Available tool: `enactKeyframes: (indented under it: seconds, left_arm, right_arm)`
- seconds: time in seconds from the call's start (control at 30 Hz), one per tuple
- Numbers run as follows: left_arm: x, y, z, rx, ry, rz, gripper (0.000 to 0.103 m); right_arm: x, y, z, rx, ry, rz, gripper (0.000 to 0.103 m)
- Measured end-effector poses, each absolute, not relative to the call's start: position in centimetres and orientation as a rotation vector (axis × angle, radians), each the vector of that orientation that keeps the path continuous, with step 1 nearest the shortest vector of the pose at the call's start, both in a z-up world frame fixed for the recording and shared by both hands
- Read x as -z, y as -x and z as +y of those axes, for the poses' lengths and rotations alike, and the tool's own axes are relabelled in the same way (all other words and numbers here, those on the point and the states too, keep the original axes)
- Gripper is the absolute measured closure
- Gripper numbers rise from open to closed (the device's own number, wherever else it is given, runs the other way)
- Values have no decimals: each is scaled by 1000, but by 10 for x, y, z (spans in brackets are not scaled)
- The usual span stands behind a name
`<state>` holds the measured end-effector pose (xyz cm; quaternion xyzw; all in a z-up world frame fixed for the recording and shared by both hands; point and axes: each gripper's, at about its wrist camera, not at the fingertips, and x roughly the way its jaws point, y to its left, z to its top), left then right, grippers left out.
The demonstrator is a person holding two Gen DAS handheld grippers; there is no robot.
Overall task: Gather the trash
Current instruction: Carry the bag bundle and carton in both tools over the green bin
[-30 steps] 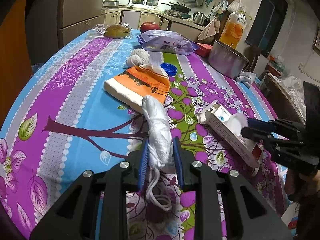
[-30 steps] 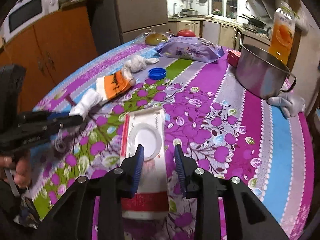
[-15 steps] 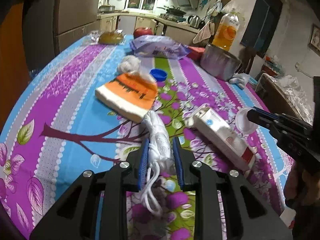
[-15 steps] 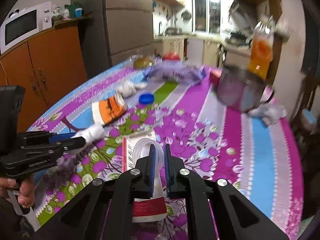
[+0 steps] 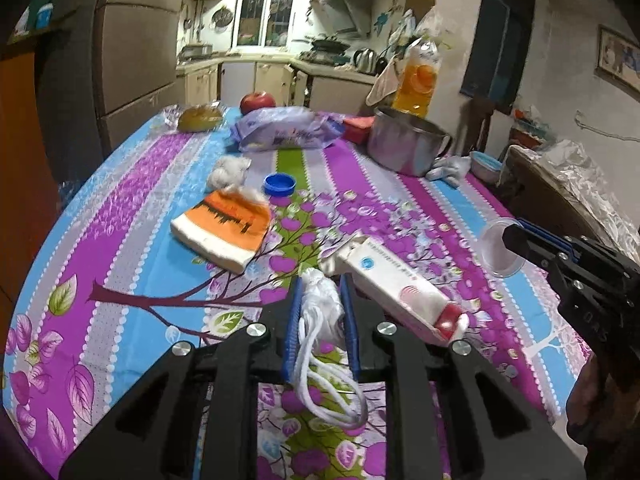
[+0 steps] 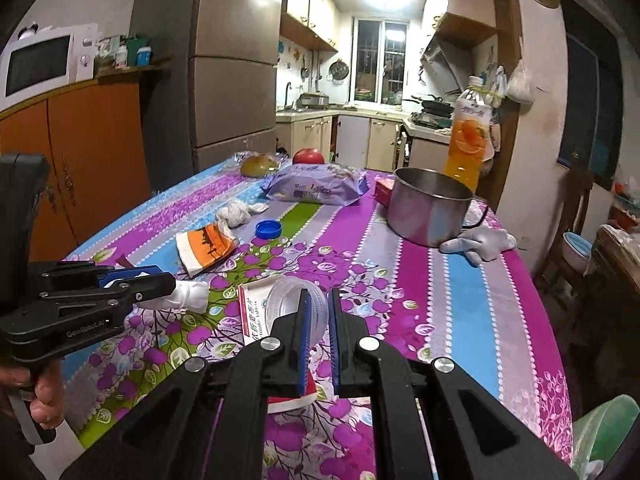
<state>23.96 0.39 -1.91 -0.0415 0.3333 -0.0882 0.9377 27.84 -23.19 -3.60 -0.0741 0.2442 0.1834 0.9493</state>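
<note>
Kitchen cupboards and a lit window stand behind a table point(image 5: 120, 208) covered in a purple, blue and green flowered cloth. Over its near part the left gripper point(image 5: 320, 312) has its blue pads closing on a crumpled white mask point(image 5: 322, 308); the wad sits squarely between the fingers, its tip poking out ahead of them and its ear loops point(image 5: 324, 396) hanging down behind. The right gripper point(image 6: 318, 320) is pressed tight on the rim of a clear plastic cup point(image 6: 292, 304), which sticks out to the left of the fingertips, lifted above a white medicine box point(image 6: 256, 316) lying flat on the cloth. Farther back lie an orange-and-white wrapper point(image 5: 222, 228), a blue bottle cap point(image 5: 279, 185) and a steel pot point(image 5: 404, 146).
</note>
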Motion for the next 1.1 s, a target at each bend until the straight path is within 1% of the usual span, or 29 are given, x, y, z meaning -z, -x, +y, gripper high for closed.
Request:
enactKeyframes:
  seconds: [0.33,0.9,1.1]
  left_arm:
    - [-19,-215,-39,258,50,568,86]
    - [-50,-203,-159,441,-22,495,86]
    - [-56,-205,-203,523,-34,496,86]
  right_arm:
    - [7,-245,-271,-277,132,431,94]
    - [-28,-190,-389,0,76,420,94]
    - [-37,-170,-436,79,44,417,94]
